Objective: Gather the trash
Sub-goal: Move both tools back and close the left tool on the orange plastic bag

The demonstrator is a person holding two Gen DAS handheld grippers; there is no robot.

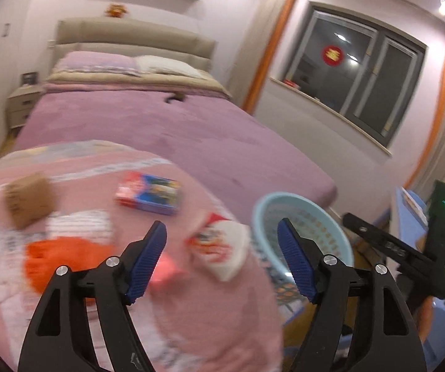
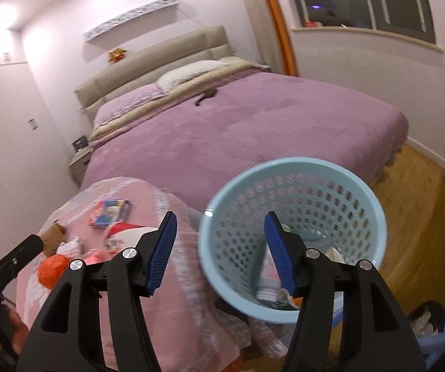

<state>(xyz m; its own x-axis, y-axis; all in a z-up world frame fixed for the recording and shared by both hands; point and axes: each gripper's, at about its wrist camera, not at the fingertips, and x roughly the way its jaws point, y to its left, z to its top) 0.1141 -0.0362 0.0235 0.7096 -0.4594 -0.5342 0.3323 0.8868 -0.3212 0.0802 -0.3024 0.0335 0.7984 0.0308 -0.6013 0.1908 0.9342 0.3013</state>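
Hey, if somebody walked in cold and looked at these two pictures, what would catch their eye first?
Probably the light blue perforated basket, right in front of the open right gripper, beside the bed with a few bits already inside. Next, the litter on the pink quilt ahead of the open left gripper: an orange crumpled wrapper, a red-and-white packet, a blue and red box and a brown carton.

Window sticker [image 1: 331, 53]: round and red with a gold character, too blurred to read, at 1 o'clock.
Blue-and-red box [image 1: 148, 192] on the bed: print unreadable.
Brown box [image 1: 27, 200]: marks unreadable.
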